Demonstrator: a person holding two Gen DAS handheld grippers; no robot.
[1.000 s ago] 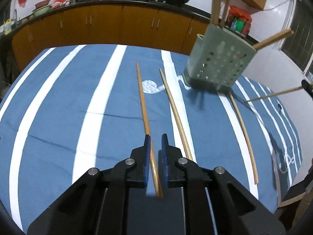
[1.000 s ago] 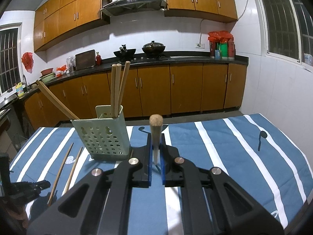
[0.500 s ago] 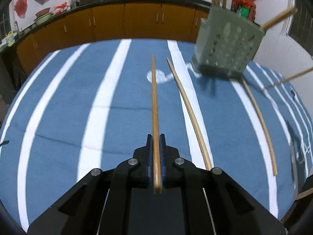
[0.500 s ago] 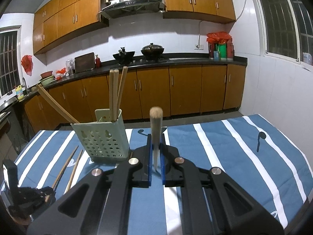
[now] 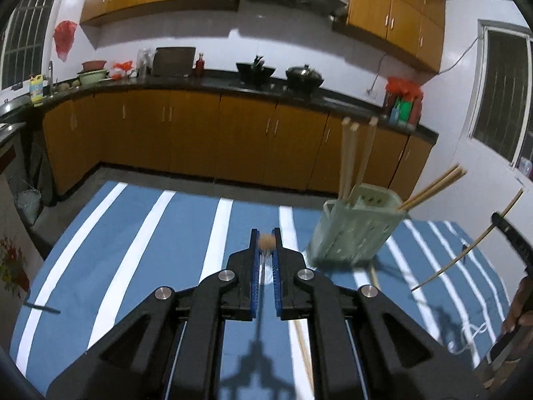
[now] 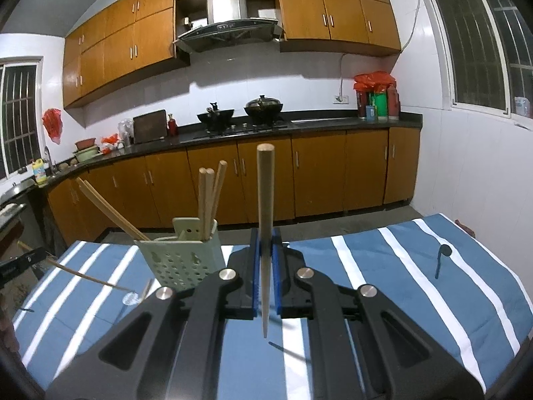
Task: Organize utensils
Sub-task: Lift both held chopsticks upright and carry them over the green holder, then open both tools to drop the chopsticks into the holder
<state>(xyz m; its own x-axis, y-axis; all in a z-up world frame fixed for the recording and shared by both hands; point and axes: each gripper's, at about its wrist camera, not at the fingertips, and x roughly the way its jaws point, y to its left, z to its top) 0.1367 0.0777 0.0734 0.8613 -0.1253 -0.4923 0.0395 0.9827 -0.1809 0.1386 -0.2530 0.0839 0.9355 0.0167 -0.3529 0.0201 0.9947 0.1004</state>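
My left gripper (image 5: pixel 266 237) is shut on a wooden chopstick (image 5: pixel 266 242), held end-on above the table. My right gripper (image 6: pixel 265 237) is shut on another chopstick (image 6: pixel 265 220), held upright above the table. The pale green perforated utensil holder (image 5: pixel 353 233) stands on the blue striped tablecloth (image 5: pixel 140 233), right of the left gripper, with several chopsticks in it. In the right wrist view the holder (image 6: pixel 181 261) stands left of the right gripper. The left gripper with its chopstick (image 6: pixel 90 278) shows at the far left. A loose chopstick (image 5: pixel 301 350) lies on the cloth beside the left gripper.
Another chopstick (image 5: pixel 374 275) lies on the cloth beside the holder. The right gripper's chopstick (image 5: pixel 466 250) shows at the right edge of the left wrist view. Kitchen cabinets (image 6: pixel 266 180) and a counter run behind the table.
My left gripper closed on a chopstick lying on the cloth and lifted it, tilting up from the table. My right gripper raised and tipped its chopstick more upright.
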